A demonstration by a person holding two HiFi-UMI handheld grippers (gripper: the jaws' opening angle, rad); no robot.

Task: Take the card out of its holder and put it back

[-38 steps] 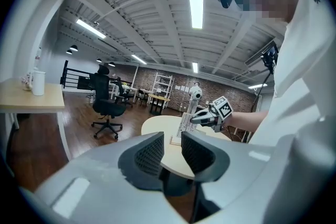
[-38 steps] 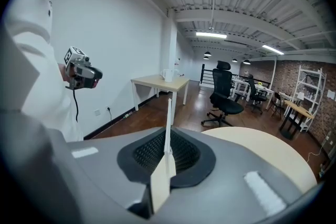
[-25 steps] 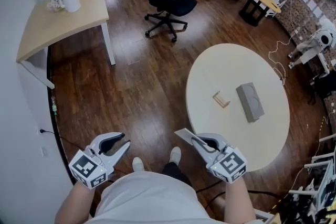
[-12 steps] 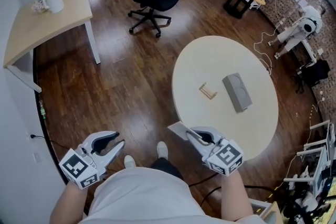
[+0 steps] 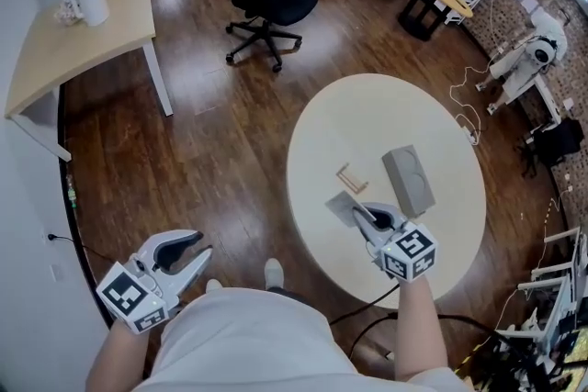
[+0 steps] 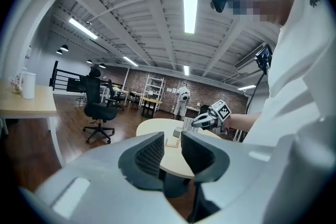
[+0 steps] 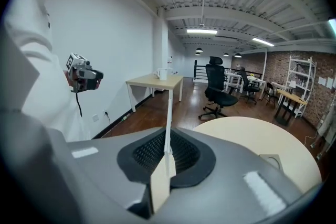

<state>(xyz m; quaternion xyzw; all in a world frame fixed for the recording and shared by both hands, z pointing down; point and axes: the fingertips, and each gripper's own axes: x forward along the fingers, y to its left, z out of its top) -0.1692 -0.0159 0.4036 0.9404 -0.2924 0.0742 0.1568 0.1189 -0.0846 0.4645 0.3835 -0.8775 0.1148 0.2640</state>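
1. Head view showed the round table (image 5: 367,106) as the largest thing, with a grey box (image 5: 408,181) lying toward its near edge.
2. The right gripper (image 5: 360,212) hung over the table's near edge, its jaws pressed together on the card (image 5: 343,207). The right gripper view showed that card (image 7: 168,123) pinched between the pads, edge-on to the camera.
3. The left gripper (image 5: 193,251) hung off the table beside the person's body, its jaws spread with nothing between them.
4. The holder (image 5: 351,178), a small wooden stand, sat empty just left of the grey box, near the card but apart from it.
5. The step in hand looked like putting the card back. To do it well, the card's lower edge should line up with the slot before it comes down straight. The pinch should hold firm until the card seats, since so light a holder would probably slide or tip. The free left gripper could steady it.
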